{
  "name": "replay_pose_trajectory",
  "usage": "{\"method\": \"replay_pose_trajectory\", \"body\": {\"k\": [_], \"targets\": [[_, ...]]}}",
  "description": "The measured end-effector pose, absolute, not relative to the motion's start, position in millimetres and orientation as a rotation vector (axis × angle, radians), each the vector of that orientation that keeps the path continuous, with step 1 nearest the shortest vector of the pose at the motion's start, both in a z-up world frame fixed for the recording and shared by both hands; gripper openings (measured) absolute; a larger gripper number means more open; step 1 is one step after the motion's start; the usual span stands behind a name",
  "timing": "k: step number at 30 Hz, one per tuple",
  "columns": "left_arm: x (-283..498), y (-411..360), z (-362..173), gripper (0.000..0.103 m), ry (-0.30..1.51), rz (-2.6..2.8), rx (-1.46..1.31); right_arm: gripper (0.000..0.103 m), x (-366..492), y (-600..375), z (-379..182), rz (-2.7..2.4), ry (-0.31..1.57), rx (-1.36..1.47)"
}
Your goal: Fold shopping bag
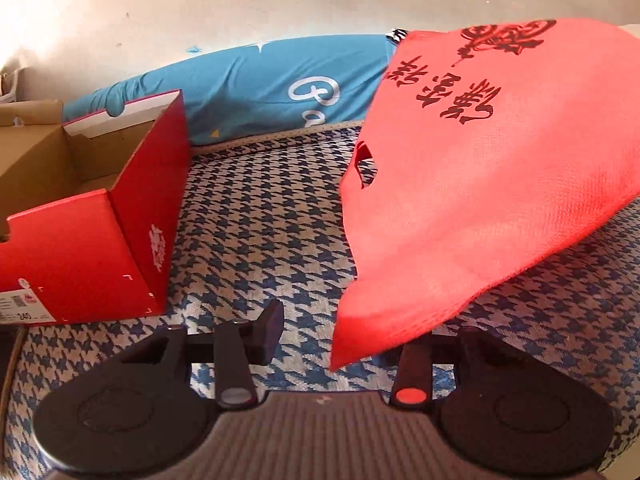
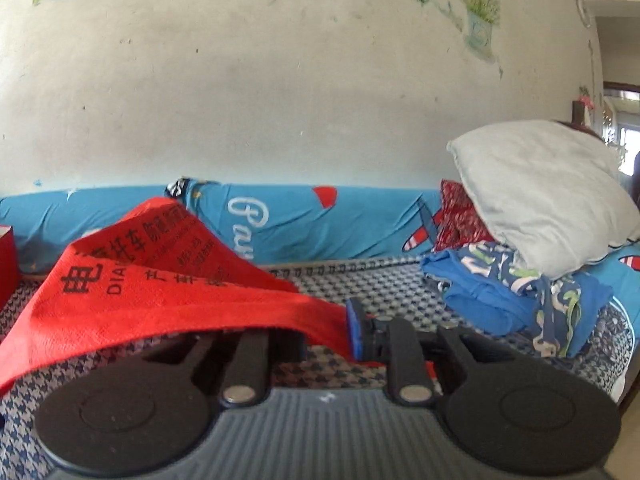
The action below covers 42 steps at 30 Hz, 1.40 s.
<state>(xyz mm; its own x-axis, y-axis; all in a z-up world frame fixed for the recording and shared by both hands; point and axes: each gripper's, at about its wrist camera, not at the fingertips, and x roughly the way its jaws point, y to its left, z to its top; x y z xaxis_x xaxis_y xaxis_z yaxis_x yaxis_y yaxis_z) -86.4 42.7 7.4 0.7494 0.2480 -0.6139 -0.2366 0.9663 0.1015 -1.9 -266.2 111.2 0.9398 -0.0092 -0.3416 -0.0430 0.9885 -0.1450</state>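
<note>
The red non-woven shopping bag (image 1: 480,180) with dark printed characters hangs lifted above the houndstooth bed cover (image 1: 260,240). Its lower corner droops over the right finger of my left gripper (image 1: 336,332) and hides it. The left finger (image 1: 268,332) stands clear of the cloth, so those jaws are open. In the right wrist view the shopping bag (image 2: 160,288) drapes over the left finger and runs in between the jaws of my right gripper (image 2: 324,340). There it is pinched against the blue-padded right finger (image 2: 356,328).
An open red shoe box (image 1: 100,220) stands at the left on the bed. A blue printed bolster (image 2: 320,224) lies along the wall. A grey pillow (image 2: 552,196) rests on a heap of blue clothes (image 2: 520,296) at the right.
</note>
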Motion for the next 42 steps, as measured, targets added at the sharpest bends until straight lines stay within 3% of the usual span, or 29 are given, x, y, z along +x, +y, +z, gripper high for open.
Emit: {"method": "replay_pose_trajectory", "body": {"k": [3, 5, 7, 8, 14, 22, 30, 36, 39, 42], "targets": [[-88, 40, 5, 0.043, 0.682, 0.258, 0.021, 0.037, 6, -260, 101, 0.058, 0.442, -0.196], [-89, 36, 3, 0.043, 0.686, 0.240, 0.035, 0.072, 7, -256, 98, 0.026, 0.445, -0.225], [-90, 31, 1, 0.047, 0.685, 0.224, 0.053, 0.096, 7, -254, 97, -0.013, 0.438, -0.254], [-90, 29, 0, 0.049, 0.685, 0.217, 0.062, 0.100, 6, -253, 96, -0.006, 0.446, -0.269], [-90, 25, -2, 0.050, 0.681, 0.209, 0.083, 0.103, 3, -239, 85, 0.044, 0.494, -0.418], [-89, 26, -1, 0.056, 0.675, 0.213, 0.068, 0.103, -29, -239, 98, 0.263, 0.403, -0.350], [-74, 15, 1, 0.058, 0.660, 0.185, 0.137, 0.103, -42, -189, 94, 0.480, 0.269, -0.579], [-59, 10, -2, 0.066, 0.638, 0.192, 0.180, 0.102, -25, -158, 90, 0.543, 0.216, -0.651], [-47, 10, -7, 0.066, 0.647, 0.198, 0.171, 0.098, -15, -148, 88, 0.550, 0.210, -0.632], [-37, 11, -13, 0.066, 0.661, 0.202, 0.151, 0.083, -9, -144, 85, 0.544, 0.203, -0.608]]}}
